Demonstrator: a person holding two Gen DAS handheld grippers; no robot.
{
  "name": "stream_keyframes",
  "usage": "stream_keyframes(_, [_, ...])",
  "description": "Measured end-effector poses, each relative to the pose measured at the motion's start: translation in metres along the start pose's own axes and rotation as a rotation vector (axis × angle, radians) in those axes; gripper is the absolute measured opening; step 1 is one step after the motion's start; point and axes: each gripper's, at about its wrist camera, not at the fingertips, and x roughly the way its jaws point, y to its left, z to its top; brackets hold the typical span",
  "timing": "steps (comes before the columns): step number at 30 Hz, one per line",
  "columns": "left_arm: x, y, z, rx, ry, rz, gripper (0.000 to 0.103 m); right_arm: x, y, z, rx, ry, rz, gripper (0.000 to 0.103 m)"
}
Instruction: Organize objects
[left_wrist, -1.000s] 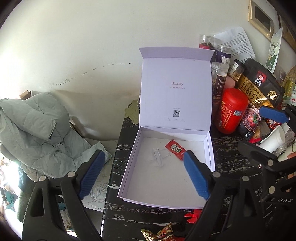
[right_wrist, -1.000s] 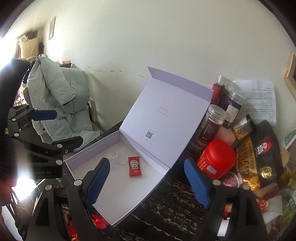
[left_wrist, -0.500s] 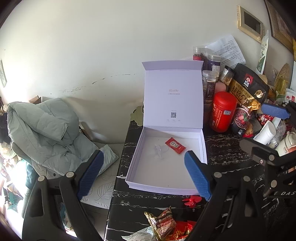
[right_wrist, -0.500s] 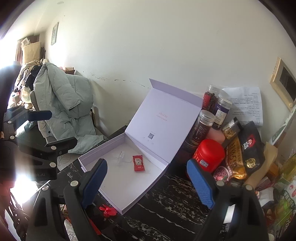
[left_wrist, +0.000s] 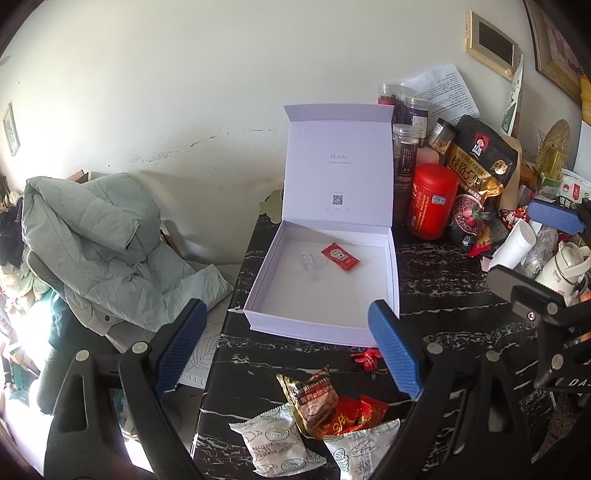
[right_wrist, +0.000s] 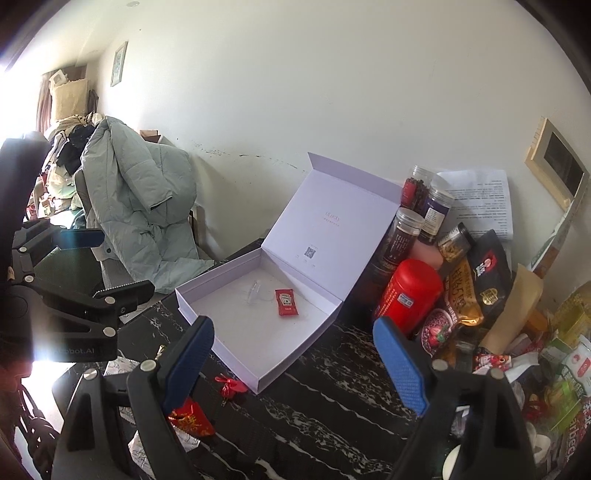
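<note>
Both grippers released, nothing between the pads. Left gripper (left_wrist: 286, 349) hangs above the near table edge, jaws spread wide. Right gripper (right_wrist: 293, 363) likewise wide, empty, over the dark marble table (right_wrist: 332, 398).

White box (left_wrist: 392, 280) sits open on the table, lid upright against the wall. Inside: a red ketchup sachet (left_wrist: 340, 256) lying flat toward the back, and just beside it to the left a clear plastic piece (left_wrist: 308, 262), too faint to identify.

In front of the box, on the table: a small red clip (left_wrist: 365, 358) near the front wall, not touching it as far as I can tell. Nearer the left camera, a loose pile: brown snack packet (left_wrist: 312, 398) overlapping a red packet (left_wrist: 351, 413), two white wrapped packets (left_wrist: 275, 443) either side.

Right of the box: red canister (left_wrist: 430, 201), jars behind it, black oat bag (left_wrist: 480, 162), further clutter.

Left of the table: green jacket (left_wrist: 96, 243) draped over a chair.
</note>
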Motion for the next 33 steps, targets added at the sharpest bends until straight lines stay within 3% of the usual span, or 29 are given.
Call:
stream_keyframes(16, [-0.004,-0.003,-0.061,-0.029,0.068,-0.026,0.089,-0.004,0.025,-0.054,0.002,0.060,0.054,0.089])
stream_keyframes(33, [-0.009,0.010,-0.116,-0.080,0.102,0.019,0.089,0.002,0.055,-0.108,0.030,0.107,0.115,0.089])
